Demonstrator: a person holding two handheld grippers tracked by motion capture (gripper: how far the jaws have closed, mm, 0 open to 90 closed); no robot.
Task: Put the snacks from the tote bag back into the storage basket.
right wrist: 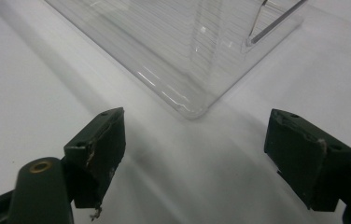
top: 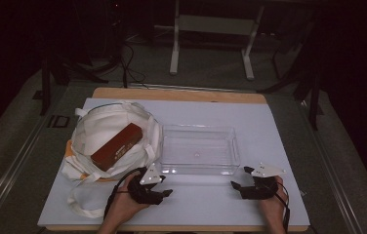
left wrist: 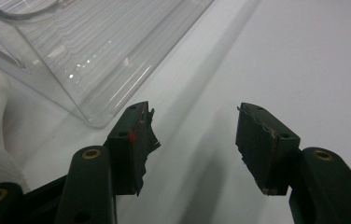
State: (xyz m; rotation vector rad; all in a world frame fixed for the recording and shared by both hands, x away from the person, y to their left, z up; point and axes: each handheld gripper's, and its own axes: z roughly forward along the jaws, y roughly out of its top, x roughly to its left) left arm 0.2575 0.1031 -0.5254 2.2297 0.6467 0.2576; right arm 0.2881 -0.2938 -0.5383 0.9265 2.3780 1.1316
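- The bag (top: pixel 108 141) lies on the sheet's (top: pixel 269 122) left part.
- A box (top: pixel 116 146) rests on the bag.
- The tray (top: pixel 198 168) sits just right of the bag.
- The left gripper (top: pixel 164 187) and right gripper (top: pixel 240 180) lie before the tray, well apart.

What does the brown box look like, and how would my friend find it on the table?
Start at the big white sheet that covers the table, then look to its left side for the crumpled white cloth bag. The brown box lies slantwise on top of it, long and flat. It is the only dark reddish-brown thing there; the see-through tray beside it is empty.
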